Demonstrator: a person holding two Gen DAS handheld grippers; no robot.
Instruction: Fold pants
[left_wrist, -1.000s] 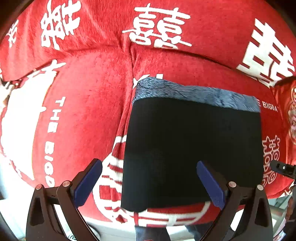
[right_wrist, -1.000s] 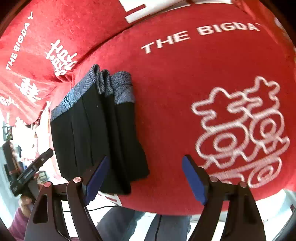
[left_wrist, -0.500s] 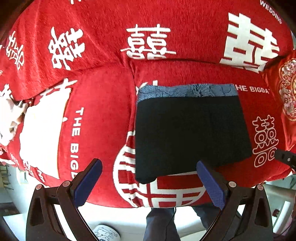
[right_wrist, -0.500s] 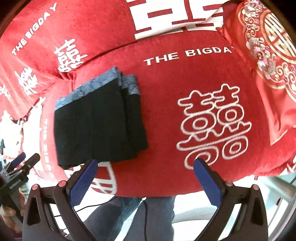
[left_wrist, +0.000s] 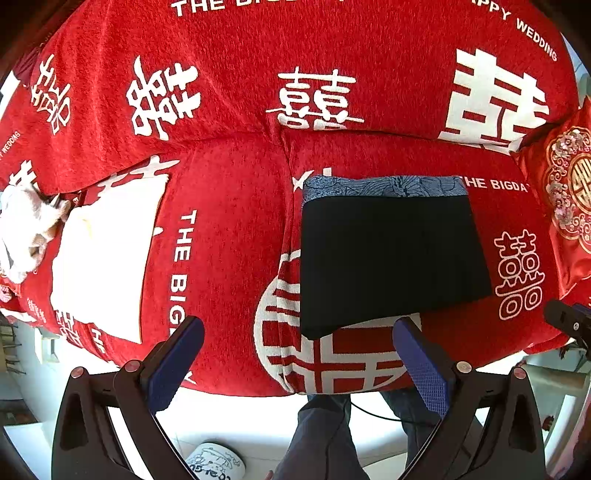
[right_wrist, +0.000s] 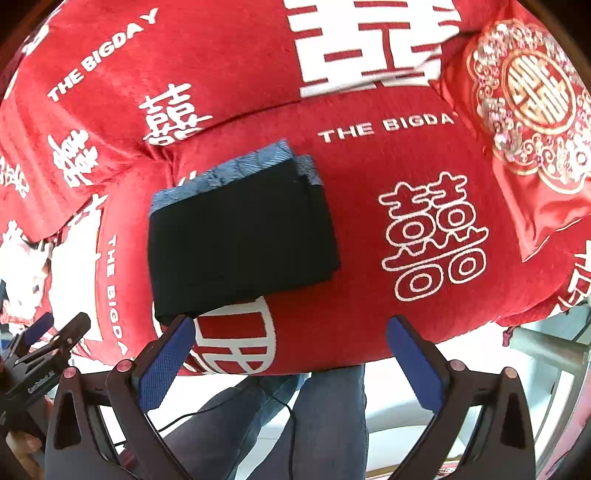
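The black pants (left_wrist: 388, 258) lie folded into a flat rectangle on the red sofa seat (left_wrist: 229, 240), with a blue patterned waistband along the far edge. They also show in the right wrist view (right_wrist: 240, 236) as a stacked bundle. My left gripper (left_wrist: 295, 354) is open and empty, held off the sofa's front edge, below the pants. My right gripper (right_wrist: 290, 354) is open and empty too, in front of the sofa edge, apart from the pants. The left gripper also shows in the right wrist view (right_wrist: 48, 332) at the far left.
The sofa cover is red with white characters. An embroidered red cushion (right_wrist: 528, 107) sits at the right end. A white cloth (left_wrist: 22, 232) lies on the left seat. The person's legs (right_wrist: 295, 417) stand before the sofa on a white floor. A white cup (left_wrist: 218, 463) is on the floor.
Both grippers have drawn back from the sofa and away from the folded pants, which now look smaller and farther off. The pants have stayed in place. Both grippers stayed open.
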